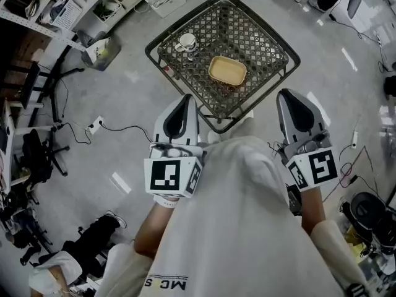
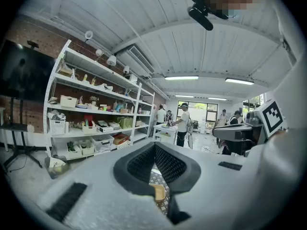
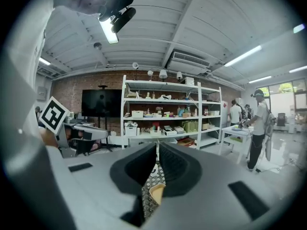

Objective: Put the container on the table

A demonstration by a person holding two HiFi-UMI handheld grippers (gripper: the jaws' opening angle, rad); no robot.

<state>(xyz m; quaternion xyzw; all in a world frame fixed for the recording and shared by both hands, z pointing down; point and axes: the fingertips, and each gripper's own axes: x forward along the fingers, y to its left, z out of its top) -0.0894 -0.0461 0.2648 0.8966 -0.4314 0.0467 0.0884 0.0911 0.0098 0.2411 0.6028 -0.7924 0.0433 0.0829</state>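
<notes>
- Two grippers were held close to the person's torso in the head view, the left gripper (image 1: 185, 98) and the right gripper (image 1: 286, 93), both pointing toward a mesh table (image 1: 272, 37) on the floor ahead of them.
- Left gripper (image 2: 154, 147): its jaws met at the tips with nothing clamped between them; its marker cube (image 1: 173, 176) sat just above the wrist.
- Right gripper (image 3: 158, 147): its jaws were likewise pressed together and empty; its marker cube (image 1: 314, 169) faced the camera.
- Container (image 1: 227, 70): a shallow tan tray resting on the mesh top, near its centre, well apart from both grippers and roughly midway between their lines of aim.
- Each gripper view showed a sliver of the container (image 2: 159, 192) (image 3: 156, 193) and of the mesh through the hollow below the closed tips, beyond the jaws and not within them.
- White cup (image 1: 186, 41): it stood on the same mesh, toward the far left, apart from the container.
- Shelving (image 3: 163, 114) lined the brick wall behind.
</notes>
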